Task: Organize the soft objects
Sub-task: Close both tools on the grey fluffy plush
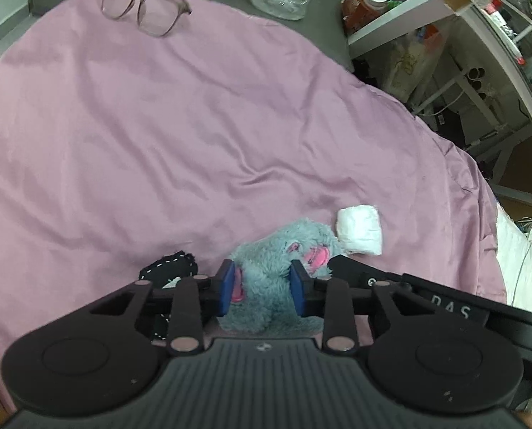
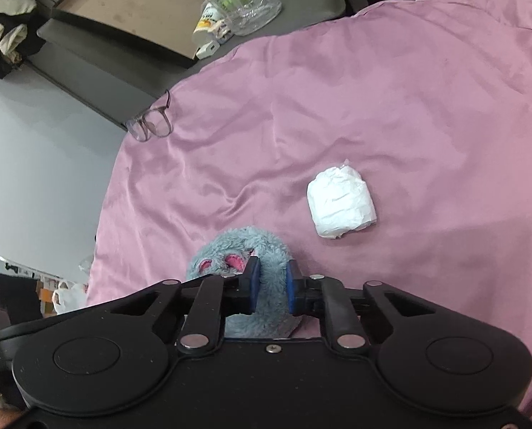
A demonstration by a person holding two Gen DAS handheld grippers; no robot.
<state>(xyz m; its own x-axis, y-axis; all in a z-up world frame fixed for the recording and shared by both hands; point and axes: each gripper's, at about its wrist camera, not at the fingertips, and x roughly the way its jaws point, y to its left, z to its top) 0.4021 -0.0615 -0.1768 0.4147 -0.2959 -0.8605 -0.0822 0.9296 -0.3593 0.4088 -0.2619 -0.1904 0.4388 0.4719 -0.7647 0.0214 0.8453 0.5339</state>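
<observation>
I hold both grippers low at bottom centre: my left gripper point(image 1: 262, 287) and right gripper point(image 2: 270, 286) each clamp the grey plush toy point(image 1: 276, 268) on the pink sheet point(image 1: 158, 143).

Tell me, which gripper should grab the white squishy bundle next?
Probably the right gripper. The white bundle lies just ahead of it, slightly right, with open sheet between. The left gripper sits farther over, and both grip the gray plush toy now.
</observation>
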